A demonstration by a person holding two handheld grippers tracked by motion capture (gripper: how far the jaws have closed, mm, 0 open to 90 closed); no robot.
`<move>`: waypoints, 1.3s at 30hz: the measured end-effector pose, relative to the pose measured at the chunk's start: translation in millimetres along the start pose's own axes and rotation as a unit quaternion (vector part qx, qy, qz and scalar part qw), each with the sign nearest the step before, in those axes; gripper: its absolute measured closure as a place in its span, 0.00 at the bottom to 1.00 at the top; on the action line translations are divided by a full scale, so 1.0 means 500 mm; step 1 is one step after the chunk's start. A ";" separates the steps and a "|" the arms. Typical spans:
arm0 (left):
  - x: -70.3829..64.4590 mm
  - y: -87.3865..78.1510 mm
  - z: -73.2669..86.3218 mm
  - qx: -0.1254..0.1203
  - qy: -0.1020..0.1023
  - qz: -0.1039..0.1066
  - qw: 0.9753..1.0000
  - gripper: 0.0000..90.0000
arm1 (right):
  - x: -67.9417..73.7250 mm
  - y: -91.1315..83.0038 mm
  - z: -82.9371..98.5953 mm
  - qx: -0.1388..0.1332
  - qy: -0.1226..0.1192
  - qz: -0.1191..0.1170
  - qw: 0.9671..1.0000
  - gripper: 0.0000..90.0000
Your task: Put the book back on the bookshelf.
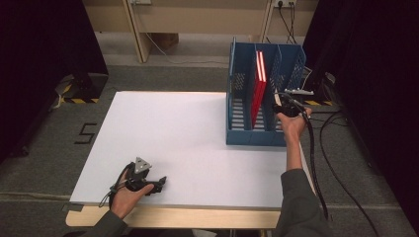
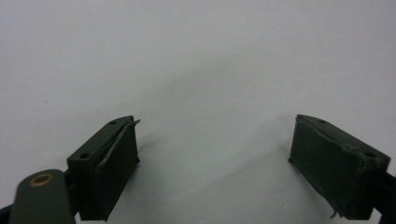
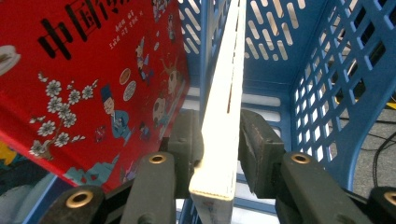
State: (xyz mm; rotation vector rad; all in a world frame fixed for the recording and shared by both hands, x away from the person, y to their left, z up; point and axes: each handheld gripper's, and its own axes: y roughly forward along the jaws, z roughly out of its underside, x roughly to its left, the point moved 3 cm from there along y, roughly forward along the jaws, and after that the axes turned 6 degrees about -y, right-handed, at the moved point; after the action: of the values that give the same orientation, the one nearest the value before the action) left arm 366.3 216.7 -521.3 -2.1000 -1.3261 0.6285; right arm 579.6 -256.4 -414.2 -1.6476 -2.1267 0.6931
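A thin white-edged book (image 3: pixel 223 126) is pinched between the jaws of the right gripper (image 3: pixel 219 144) inside the blue file rack (image 1: pixel 240 134) — beside a red book (image 1: pixel 258 91). The left gripper (image 1: pixel 157 183) is held spread over the white table (image 1: pixel 183 133), well apart from the rack.

Even overhead light brightens the white table (image 1: pixel 188 138), dark at both sides; the close views are soft and slightly blurred.

Red picture book (image 3: pixel 93 79) upright in blue rack's (image 1: pixel 237 74) mid slot, w/ pages edge-on.
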 end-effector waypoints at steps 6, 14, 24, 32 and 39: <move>0.000 0.000 0.000 0.000 0.000 0.001 1.000 0.15 | 0.001 -0.003 0.003 -0.004 0.003 -0.018 1.000 0.68; 0.000 0.000 0.000 0.000 0.000 0.000 1.000 0.15 | 0.001 -0.053 0.009 -0.036 0.000 -0.037 0.999 0.56; 0.000 0.000 0.000 0.001 -0.001 0.001 1.000 0.15 | 0.006 -0.114 0.035 -0.060 -0.003 -0.031 0.998 0.47; 0.000 -0.001 0.000 0.002 -0.001 0.001 1.000 0.15 | 0.036 -0.153 0.058 -0.079 -0.016 -0.049 0.996 0.44; 0.000 0.000 0.000 0.001 -0.001 0.001 1.000 0.15 | 0.083 -0.178 0.104 -0.092 -0.027 -0.075 0.993 0.40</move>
State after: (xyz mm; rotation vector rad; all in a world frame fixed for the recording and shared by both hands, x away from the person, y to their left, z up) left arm 366.3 216.8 -521.1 -2.0993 -1.3241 0.6342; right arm 469.9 -242.3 -405.5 -1.5523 -2.3864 0.5155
